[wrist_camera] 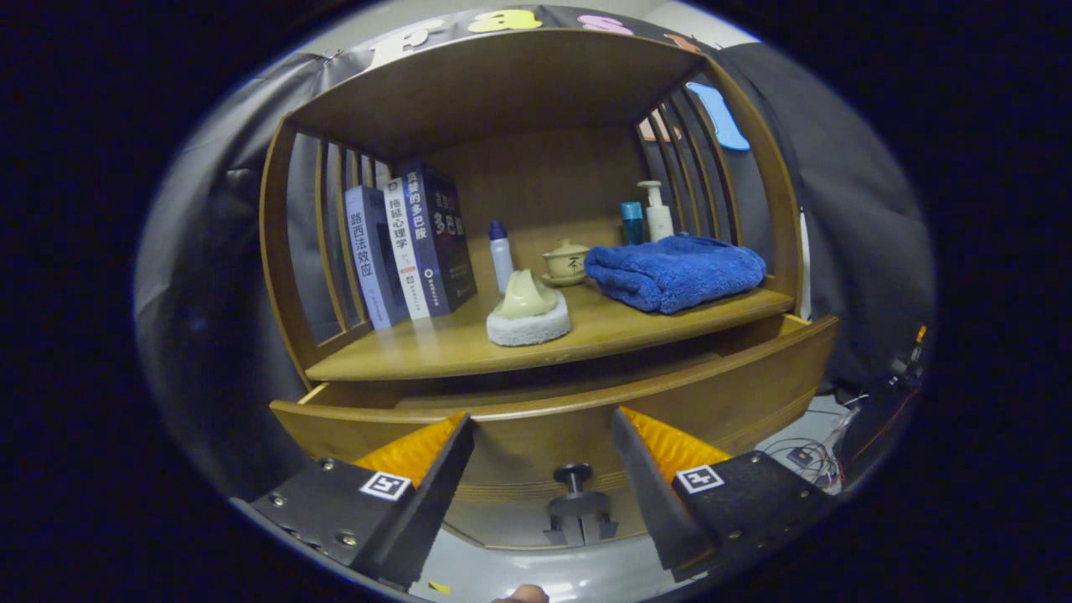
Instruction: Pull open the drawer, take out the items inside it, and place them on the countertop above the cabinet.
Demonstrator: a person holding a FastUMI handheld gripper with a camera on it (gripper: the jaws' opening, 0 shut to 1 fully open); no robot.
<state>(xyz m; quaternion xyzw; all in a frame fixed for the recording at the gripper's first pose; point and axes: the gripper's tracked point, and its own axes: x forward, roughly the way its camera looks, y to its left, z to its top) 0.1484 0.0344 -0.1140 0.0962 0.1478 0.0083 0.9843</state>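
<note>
A wooden cabinet has its drawer [737,377] pulled out toward me; the drawer's inside is hidden behind its front panel. A dark round knob [574,479] sits on the drawer front, between my fingers and slightly below their tips. My gripper [543,419] is open, with nothing held, right in front of the drawer front. On the countertop [444,343] above the drawer lie a folded blue towel [674,270] and a beige cone-shaped item on a white pad [528,311].
Three upright books [410,243] stand at the countertop's left. A small white bottle [501,253], a lidded tea cup [565,261], a teal bottle [632,222] and a pump bottle [656,211] stand at the back. Cables [808,456] lie right of the cabinet.
</note>
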